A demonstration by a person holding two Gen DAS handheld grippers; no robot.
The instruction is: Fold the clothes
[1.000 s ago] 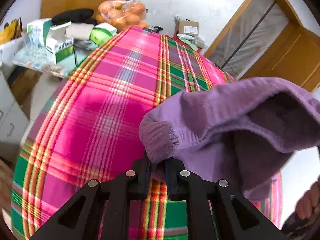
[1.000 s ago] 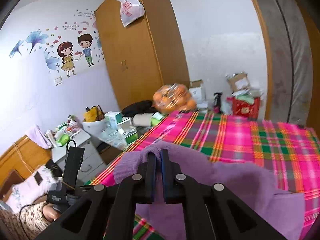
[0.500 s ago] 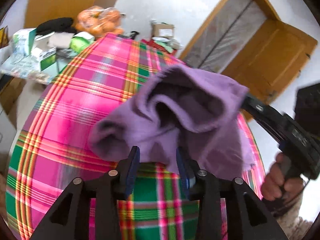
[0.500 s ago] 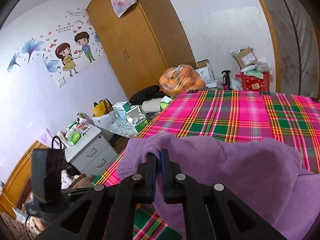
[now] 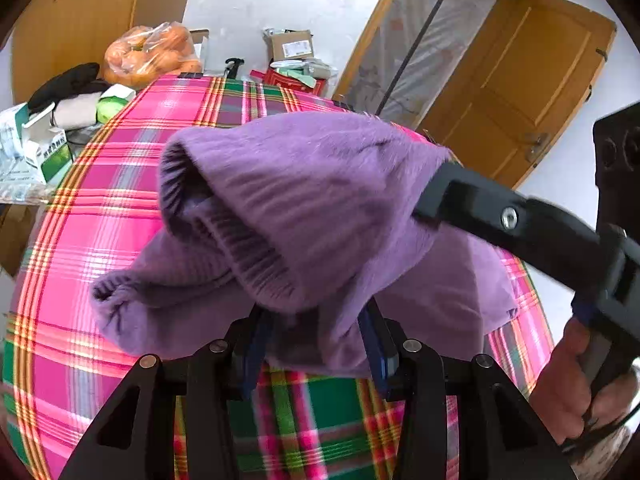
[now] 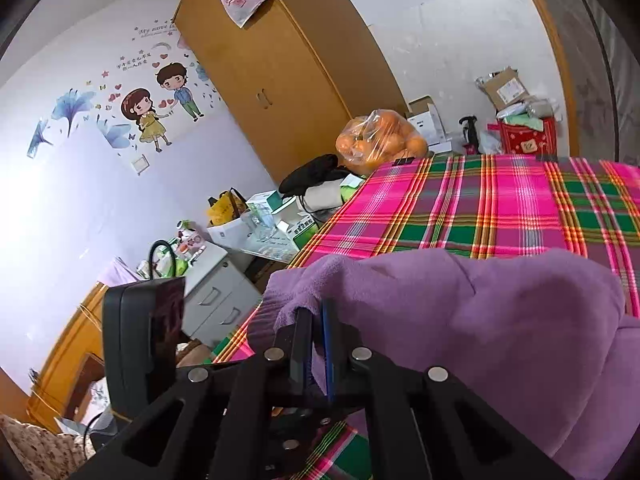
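A purple knitted sweater (image 5: 320, 208) hangs bunched above the pink and green plaid cloth (image 5: 120, 184) that covers the table, its lower folds sagging onto the cloth near the front edge. A ribbed cuff (image 5: 188, 184) gapes open on the side of the sweater nearest the medicine boxes (image 5: 44, 148).

The right gripper (image 6: 316, 336) has its jaws pressed together on a fold of the sweater, at the edge of the garment nearest the white drawer unit (image 6: 216, 300); from the other side its black arm (image 5: 500, 212) reaches into the knit, with a person's hand (image 5: 568, 384) wrapped around the handle below.

The left gripper (image 5: 316, 340) sits just below the sweater's hanging hem. Its jaws stand apart and are opening; purple fabric droops between the blue pads (image 5: 376, 344), though the pads do not seem to press on it.

Beyond the far end of the plaid cloth lie a bag of oranges (image 5: 148, 52), a cardboard box (image 5: 290, 46) and a red box (image 5: 292, 78). A wooden wardrobe (image 6: 280, 64) stands behind the oranges, with a cartoon wall sticker (image 6: 160, 104) beside it.
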